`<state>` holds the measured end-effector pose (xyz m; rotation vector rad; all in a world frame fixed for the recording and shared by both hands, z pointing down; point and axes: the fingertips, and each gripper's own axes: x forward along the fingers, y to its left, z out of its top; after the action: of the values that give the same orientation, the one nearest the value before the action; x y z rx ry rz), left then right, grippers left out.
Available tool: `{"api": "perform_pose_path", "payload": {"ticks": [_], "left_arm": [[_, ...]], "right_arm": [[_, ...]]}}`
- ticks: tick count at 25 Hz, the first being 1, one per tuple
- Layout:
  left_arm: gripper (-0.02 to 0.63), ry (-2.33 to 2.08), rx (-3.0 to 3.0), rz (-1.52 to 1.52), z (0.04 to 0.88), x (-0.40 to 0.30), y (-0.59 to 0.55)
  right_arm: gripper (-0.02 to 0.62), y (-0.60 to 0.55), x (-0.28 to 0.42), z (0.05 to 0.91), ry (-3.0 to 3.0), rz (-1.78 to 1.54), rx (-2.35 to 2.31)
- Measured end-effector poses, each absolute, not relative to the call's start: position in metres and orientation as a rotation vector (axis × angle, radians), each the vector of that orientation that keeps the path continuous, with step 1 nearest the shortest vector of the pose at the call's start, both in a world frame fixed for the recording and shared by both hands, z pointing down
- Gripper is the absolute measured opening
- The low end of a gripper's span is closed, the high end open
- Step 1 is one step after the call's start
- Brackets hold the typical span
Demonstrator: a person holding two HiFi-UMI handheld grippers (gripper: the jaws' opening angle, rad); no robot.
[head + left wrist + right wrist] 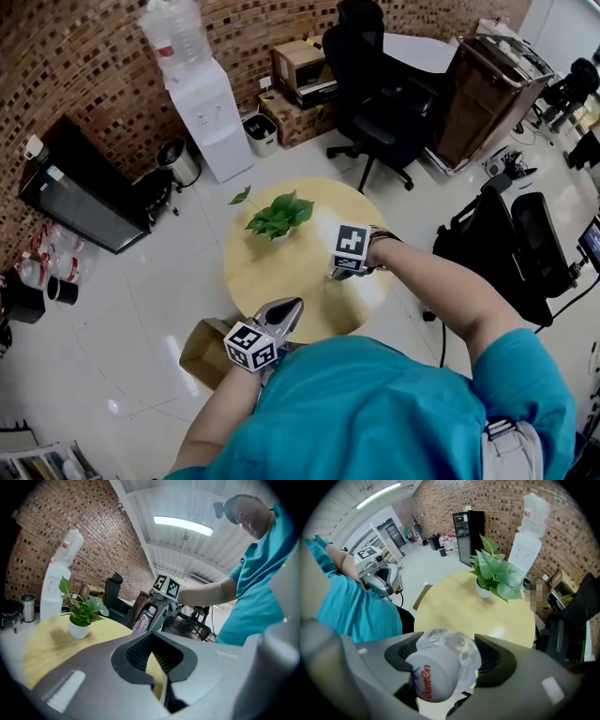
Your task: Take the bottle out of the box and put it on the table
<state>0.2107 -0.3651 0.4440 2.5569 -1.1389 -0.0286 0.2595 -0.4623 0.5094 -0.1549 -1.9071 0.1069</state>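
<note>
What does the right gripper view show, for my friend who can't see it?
The right gripper grips a clear bottle with a white label above a round yellow table. A green potted plant stands on the table, and the left gripper shows at the left.

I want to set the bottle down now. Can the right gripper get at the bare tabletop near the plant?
Probably yes. The right gripper, shut on the bottle, hangs over the table; the plant stands further back and bare wood lies below.
</note>
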Motion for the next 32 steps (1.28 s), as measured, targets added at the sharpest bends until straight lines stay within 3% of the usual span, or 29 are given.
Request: {"api": "perform_pose_path", "payload": {"ticks": [11,25,32], "left_arm": [[0.0,-0.778,2.628,0.032,0.503,0.177,-0.398],[0.0,-0.701,2.608,0.038,0.537,0.201,-0.42],[0.0,-0.675,2.615,0.048,0.523,0.208,-0.427]], "right_arm": [[0.337,-0.51,0.233,0.567,-1.833,0.26,0.095],[0.359,-0.529,0.256,0.608,-1.918,0.347,0.141],[0.44,-0.541,0.252,0.57,-2.043,0.354,0.162]]}}
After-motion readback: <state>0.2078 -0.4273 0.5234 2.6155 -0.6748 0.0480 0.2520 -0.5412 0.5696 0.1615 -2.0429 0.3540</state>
